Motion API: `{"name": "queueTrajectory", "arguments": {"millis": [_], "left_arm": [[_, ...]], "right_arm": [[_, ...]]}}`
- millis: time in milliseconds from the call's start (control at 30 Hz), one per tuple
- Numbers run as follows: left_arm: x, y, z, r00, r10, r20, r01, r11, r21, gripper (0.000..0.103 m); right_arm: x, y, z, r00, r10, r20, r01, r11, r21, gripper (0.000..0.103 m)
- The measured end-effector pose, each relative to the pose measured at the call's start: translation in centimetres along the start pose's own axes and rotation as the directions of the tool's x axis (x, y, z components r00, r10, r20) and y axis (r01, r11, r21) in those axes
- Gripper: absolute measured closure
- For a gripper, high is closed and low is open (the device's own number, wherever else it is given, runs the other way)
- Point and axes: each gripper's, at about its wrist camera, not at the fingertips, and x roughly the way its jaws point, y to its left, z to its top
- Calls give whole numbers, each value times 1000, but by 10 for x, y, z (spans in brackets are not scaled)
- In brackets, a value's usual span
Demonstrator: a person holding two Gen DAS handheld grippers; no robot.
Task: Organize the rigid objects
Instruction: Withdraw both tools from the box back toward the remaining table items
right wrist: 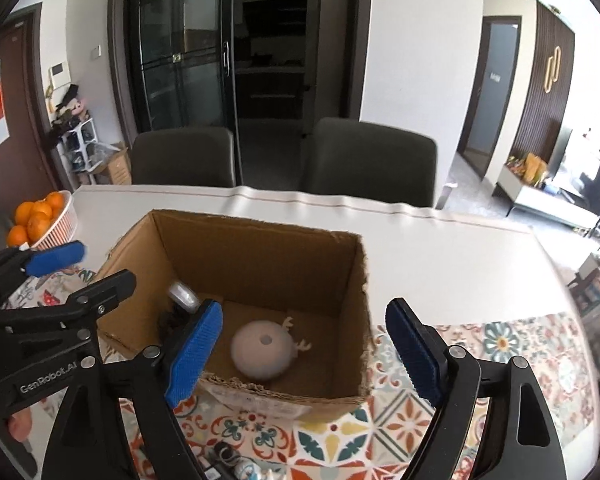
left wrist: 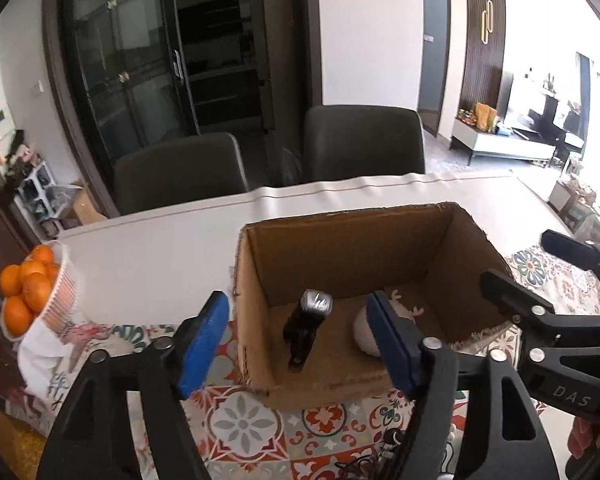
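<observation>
the black object with a silver head (left wrist: pixel 307 328) stands inside the open cardboard box (left wrist: pixel 340 248), near the box's left wall. its long axis runs from the near floor of the box up and away, so it leans, with the silver head at the top and the dark body lower, toward the viewer. in the right wrist view only its silver head and a bit of the dark body show, behind the blue pad of the right tool. beside it, to its right on the box floor, lies a round white gadget with small antlers (right wrist: pixel 262 349); the antlers point to the right side of the box.

the left tool (left wrist: pixel 300 340) hangs above the near edge of the box, its two blue pads wide apart. the leaning object shows between the pads but lower, down in the box, and no pad touches it. so this tool is released and grasps nothing. the right tool (right wrist: pixel 304 350) is also above the near edge, released, with the white gadget seen between its pads, lower down and not touched.

the box sits on a patterned cloth (right wrist: pixel 396 420) over the white worktop (left wrist: pixel 160 256). a white basket of oranges (left wrist: pixel 28 292) stands at the left edge of the worktop. two dark chairs (right wrist: pixel 372 160) stand behind the far side.
</observation>
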Motion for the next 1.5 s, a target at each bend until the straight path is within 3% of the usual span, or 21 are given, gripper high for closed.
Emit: {"name": "queueTrajectory", "arguments": {"millis": [133,467,867,1500], "left_arm": [[-21,1,-9,998,57,36,-56,998,-26,13],[-80,-6,-33,988,108,113,-105,994,-35,1],[-126,-13,-64,984,108,142,-101,993,-53,0],[-134,-18,-128,992,82,95,-78,996,-45,0]], "right_arm": [[-24,1,-8,998,-50,41,51,999,-14,17],[-86,-5,-29,990,-75,116,74,997,14,12],[-140,-1,-63,979,-92,180,89,996,22,11],[-153,7,-135,985,-121,120,109,989,101,11]]}}
